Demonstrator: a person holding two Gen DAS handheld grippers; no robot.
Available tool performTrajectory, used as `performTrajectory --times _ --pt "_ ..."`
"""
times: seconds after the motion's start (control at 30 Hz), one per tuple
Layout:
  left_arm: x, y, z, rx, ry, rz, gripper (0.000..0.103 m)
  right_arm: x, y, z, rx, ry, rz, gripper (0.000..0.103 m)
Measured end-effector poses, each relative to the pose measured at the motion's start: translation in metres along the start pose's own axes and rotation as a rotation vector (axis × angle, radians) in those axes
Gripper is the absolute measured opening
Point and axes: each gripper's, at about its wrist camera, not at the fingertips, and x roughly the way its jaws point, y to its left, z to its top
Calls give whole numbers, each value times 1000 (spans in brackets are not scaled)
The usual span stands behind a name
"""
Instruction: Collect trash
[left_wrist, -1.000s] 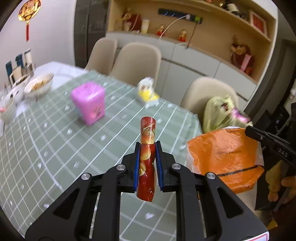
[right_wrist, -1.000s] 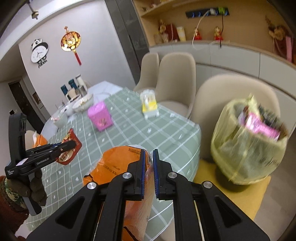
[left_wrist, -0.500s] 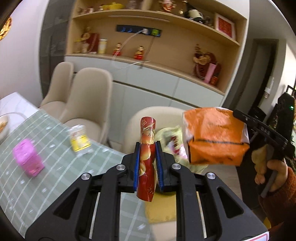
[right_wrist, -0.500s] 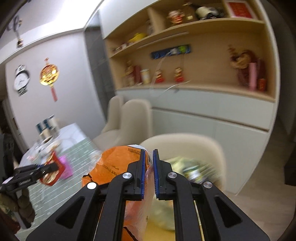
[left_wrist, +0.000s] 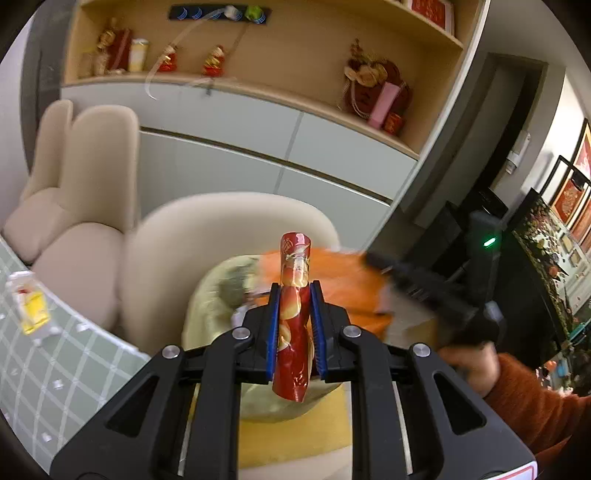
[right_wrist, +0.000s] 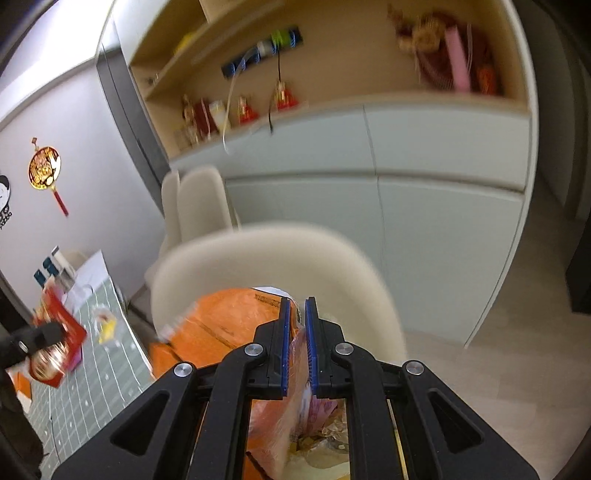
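Observation:
My left gripper (left_wrist: 294, 291) is shut on a red snack wrapper (left_wrist: 293, 317) and holds it upright above a yellow trash bag (left_wrist: 210, 306) that sits on a beige chair (left_wrist: 221, 221). My right gripper (right_wrist: 296, 310) is shut on an orange snack bag (right_wrist: 225, 325), low over the same chair (right_wrist: 266, 251) and the bag's contents (right_wrist: 325, 428). In the left wrist view the orange bag (left_wrist: 343, 280) is blurred, just right of the red wrapper, with the right gripper's body (left_wrist: 424, 291) behind it. The left gripper with the red wrapper (right_wrist: 55, 343) shows at the right wrist view's left edge.
A table with a green checked cloth (left_wrist: 55, 369) is at the left, with a yellow and white packet (left_wrist: 31, 306) on it. More beige chairs (left_wrist: 85, 177) stand behind. A cabinet with shelves (left_wrist: 258, 122) runs along the wall. A yellow cushion (left_wrist: 295, 439) lies under the trash bag.
Both grippers have swung away from the table to the chair with the trash bag. The orange bag has come down close over the bag's mouth. Both holds are unchanged.

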Motion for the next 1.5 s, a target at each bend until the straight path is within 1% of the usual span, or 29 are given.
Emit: performTrajectory --times 0.03,0.13,0.23,0.33,0.47,0.53,0.63,0.73,0.77,0.8,0.9,0.97,1.03,1.2,1.3,1.4,1.43,1.47,1.5 --pt "8 -4 2 3 9 -7 15 5 1 -5 1 12 9 10" --pt "49 -14 6 33 58 -15 15 20 -1 -13 -1 38 33 9" --pt "88 -12 3 36 129 21 15 26 -6 -11 -8 54 59 9" --pt "121 -1 -3 8 211 61 15 23 -12 -9 -23 56 69 10" --pt "142 3 -10 24 262 98 15 11 -23 -9 -37 31 43 11" --pt "153 8 -12 16 293 118 15 4 -30 -7 -24 24 47 11" --pt "162 12 -15 17 307 135 15 -6 -36 -6 -15 8 45 11" --pt "164 9 -12 19 292 137 20 -15 -38 -8 -12 -1 56 11" --pt "163 7 -12 17 285 134 25 -17 -38 -8 -13 -5 59 11" --pt "160 6 -12 13 276 127 33 -19 -36 -9 -18 -9 60 11" --pt "151 5 -10 20 254 116 46 -22 -34 -11 -33 -13 59 11" --pt "144 2 -10 39 237 124 52 -22 -32 -13 -37 -9 60 11" --pt "137 2 -9 44 221 124 53 -24 -31 -17 -45 -6 63 11" --pt "109 4 -6 19 127 129 64 -25 -25 -20 -69 -9 60 11" --pt "89 4 -7 -3 67 153 64 -32 -20 -22 -55 -21 61 11" --pt "59 7 -16 -48 15 186 64 -43 -8 -28 -66 -33 73 11" --pt "44 6 -24 -59 -5 205 65 -48 -1 -32 -76 -35 77 11" --pt "35 7 -29 -62 -16 216 67 -52 5 -35 -86 -37 83 11" --pt "22 7 -37 -64 -24 225 72 -56 14 -40 -98 -37 90 11"
